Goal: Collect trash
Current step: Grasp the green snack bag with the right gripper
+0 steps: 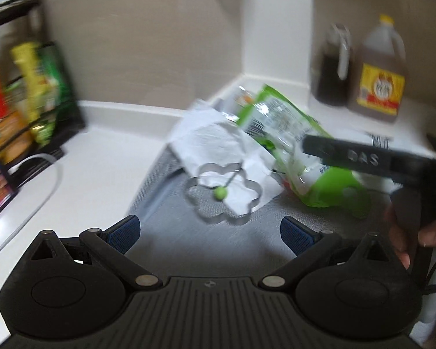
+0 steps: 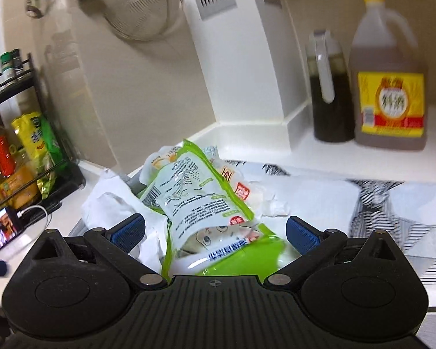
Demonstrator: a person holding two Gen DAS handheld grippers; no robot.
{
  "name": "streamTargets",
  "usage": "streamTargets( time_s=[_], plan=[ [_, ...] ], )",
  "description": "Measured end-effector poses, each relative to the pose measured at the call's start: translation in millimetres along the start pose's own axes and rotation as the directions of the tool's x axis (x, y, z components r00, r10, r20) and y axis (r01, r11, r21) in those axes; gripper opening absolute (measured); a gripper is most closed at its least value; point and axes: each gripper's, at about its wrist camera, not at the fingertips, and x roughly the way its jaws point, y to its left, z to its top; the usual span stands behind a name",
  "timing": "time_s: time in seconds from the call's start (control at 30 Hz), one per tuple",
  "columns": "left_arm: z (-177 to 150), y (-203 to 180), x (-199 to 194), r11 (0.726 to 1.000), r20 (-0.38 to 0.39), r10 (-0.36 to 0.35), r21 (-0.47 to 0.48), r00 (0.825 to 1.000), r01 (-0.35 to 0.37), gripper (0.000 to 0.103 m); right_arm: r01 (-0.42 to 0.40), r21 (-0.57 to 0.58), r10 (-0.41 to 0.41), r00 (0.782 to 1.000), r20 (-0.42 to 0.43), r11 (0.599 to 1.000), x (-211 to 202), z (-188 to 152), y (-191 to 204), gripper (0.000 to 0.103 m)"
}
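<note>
Both grippers wide open, nothing clamped in either.

Right gripper (image 2: 215,232): blue pads spread far apart, straddling the green bag (image 2: 206,215) from above. Bag passes between the fingers and under the body, lower end out of sight. Contact with the pads: can't tell, looks like a small gap each side. My read: it's lined up for a pinch across the bag's width, not yet closed.

Left gripper (image 1: 209,232): pads equally far apart, hovering over the grey mat (image 1: 247,232), short of the trash. Between its fingers, only bare mat. Probably waiting its turn or heading for the paper.

Trash sits in one heap at the back corner of the counter (image 1: 101,157), likely swept together for pickup:
- green bag on top, tilted, leaning over the rest
- white paper (image 1: 218,142), crumpled, beside and partly under the bag
- more wrappers (image 2: 238,186) behind the bag, with red and orange print

Flower-shaped ring (image 1: 222,192) with a green knob lies on the paper's near edge. Looks like a utensil, not trash. Risk: lifting the paper drags it along.

In the left view, the right gripper's arm (image 1: 363,160) crosses over the bag, with the person's hand (image 1: 421,232) on its grip.

Outward: oil jug (image 2: 389,87) and dark bottle (image 2: 328,93) to the right, well apart from the heap. Rack (image 2: 29,151) and phone (image 2: 0,232) at left. Strainer (image 2: 142,5) hangs on the wall.
</note>
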Motion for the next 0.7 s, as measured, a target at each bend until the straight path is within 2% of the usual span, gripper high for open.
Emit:
streamTargets(
  time_s=[0.07,0.2,0.37,0.47,0.5,0.53,0.57,0.6,0.67,0.7],
  plan=[
    [4.1,-5.2,21.2,0.999,-0.025,-0.026,0.044,0.999,0.027,0.103,0.002,-0.006,-0.002,1.000,-0.026,1.000,12.8,1.2,2.2,0.103],
    [9.5,-10.0,57.1,0.996,-0.060,-0.015,0.088,0.998,0.020,0.103,0.001,-0.035,-0.004,0.997,-0.071,0.999,26.6,0.2,11.6,0.103],
    [17.1,-4.1,79.5,0.999,-0.081,-0.033,0.032,0.996,0.036,0.103,0.004,-0.059,-0.008,0.998,-0.065,0.998,29.8,-2.7,17.1,0.103],
    [17.8,-3.7,83.6,0.999,-0.082,-0.030,0.028,0.996,0.033,0.102,0.033,-0.057,-0.037,0.997,-0.064,0.998,33.2,-4.3,14.8,0.103],
    [17.3,-3.3,80.6,0.999,-0.071,-0.026,0.025,0.997,0.027,0.094,0.033,-0.053,-0.036,0.997,-0.062,0.998,33.4,-4.8,13.5,0.100],
    [17.4,-2.4,78.1,1.000,-0.066,-0.025,0.018,0.998,0.026,0.087,0.030,-0.051,-0.033,0.998,-0.059,0.998,33.0,-4.8,12.3,0.082],
    [17.5,0.1,76.5,0.999,-0.069,-0.032,-0.003,0.997,0.032,0.087,0.027,-0.053,-0.030,0.998,-0.059,0.998,32.1,-4.5,12.1,0.068],
    [17.1,3.8,71.5,0.998,-0.060,-0.050,-0.035,0.997,0.047,0.086,0.026,-0.059,-0.029,0.998,-0.060,0.998,31.4,-3.9,12.2,0.046],
    [16.5,8.1,59.8,0.995,-0.025,-0.078,-0.059,0.997,0.077,0.086,0.018,-0.062,-0.020,0.999,-0.025,0.998,25.4,-3.7,12.3,0.035],
    [16.5,8.6,53.5,0.996,-0.006,-0.073,-0.056,0.997,0.072,0.086,0.016,-0.064,-0.016,1.000,-0.002,0.998,21.4,-2.9,12.5,0.015]
  ],
)
